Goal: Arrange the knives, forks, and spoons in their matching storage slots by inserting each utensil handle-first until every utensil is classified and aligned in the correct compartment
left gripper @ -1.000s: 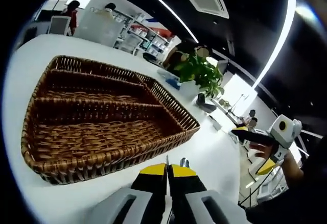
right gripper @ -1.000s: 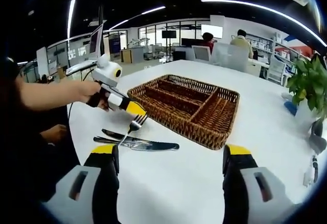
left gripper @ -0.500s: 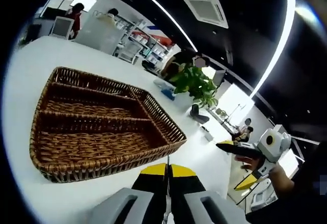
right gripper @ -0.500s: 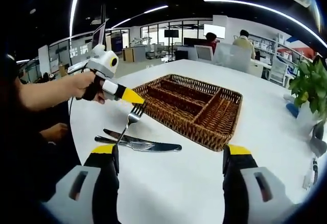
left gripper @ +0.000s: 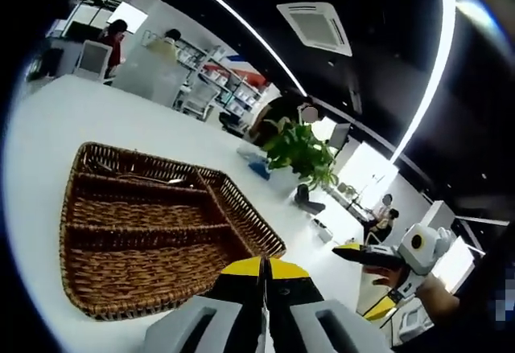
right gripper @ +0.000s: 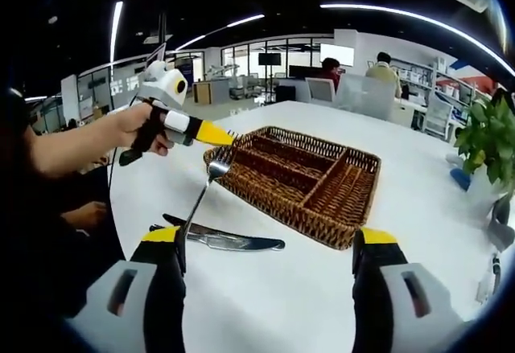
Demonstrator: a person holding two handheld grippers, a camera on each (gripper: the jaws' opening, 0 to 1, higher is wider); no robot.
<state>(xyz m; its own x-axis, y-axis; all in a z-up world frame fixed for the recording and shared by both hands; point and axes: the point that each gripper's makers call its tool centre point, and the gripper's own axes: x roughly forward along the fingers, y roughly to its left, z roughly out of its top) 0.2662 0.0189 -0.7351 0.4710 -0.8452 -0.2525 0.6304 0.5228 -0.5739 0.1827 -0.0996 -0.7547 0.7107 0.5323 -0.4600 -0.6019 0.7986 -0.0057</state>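
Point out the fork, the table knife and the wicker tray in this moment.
fork [right gripper: 199, 198], right gripper view, mid-handle, hanging from the left tool.
table knife [right gripper: 241, 243], right gripper view, middle of the blade.
wicker tray [right gripper: 318, 233], right gripper view, near rim.

L: my left gripper [right gripper: 224, 136] raised at 10 o'clock in the right gripper view, fingers pinched together, my hand [right gripper: 133, 128] gripping its handle | R: my right gripper [right gripper: 269, 244] level, fingers spread wide, holding nothing
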